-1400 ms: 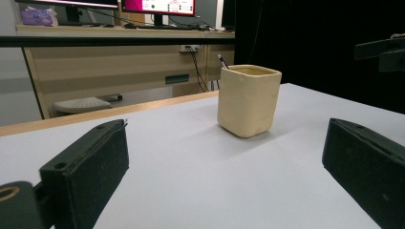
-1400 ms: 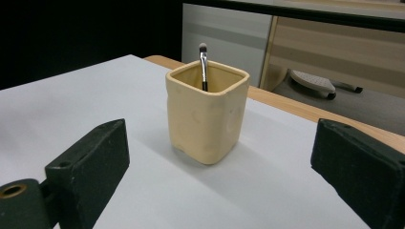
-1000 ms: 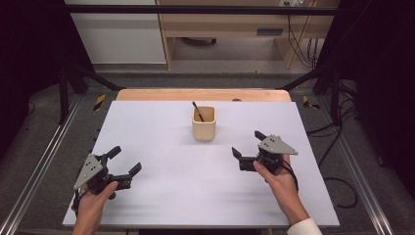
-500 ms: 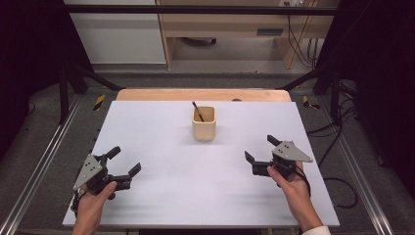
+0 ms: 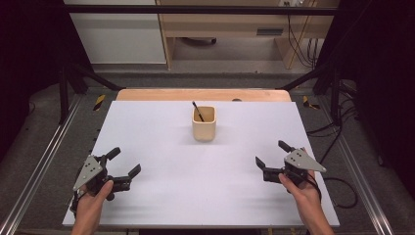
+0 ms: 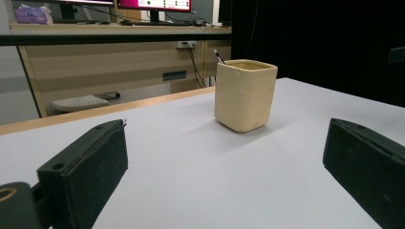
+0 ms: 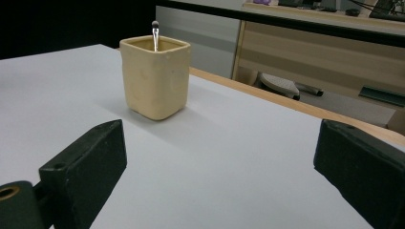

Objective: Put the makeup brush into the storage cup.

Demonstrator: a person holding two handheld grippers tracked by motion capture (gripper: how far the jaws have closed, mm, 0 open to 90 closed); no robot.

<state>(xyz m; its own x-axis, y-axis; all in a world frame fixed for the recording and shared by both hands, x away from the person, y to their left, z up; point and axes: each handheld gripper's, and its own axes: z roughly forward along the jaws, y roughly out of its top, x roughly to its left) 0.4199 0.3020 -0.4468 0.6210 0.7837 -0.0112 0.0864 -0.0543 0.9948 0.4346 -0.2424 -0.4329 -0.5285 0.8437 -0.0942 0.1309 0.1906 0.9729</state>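
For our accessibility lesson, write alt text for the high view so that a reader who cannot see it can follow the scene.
A cream square cup with a dark stick in it stands upright toward the far middle of a white table. Near the front corners, a person's hands hold the left claw and the right claw, both open and pointing inward.
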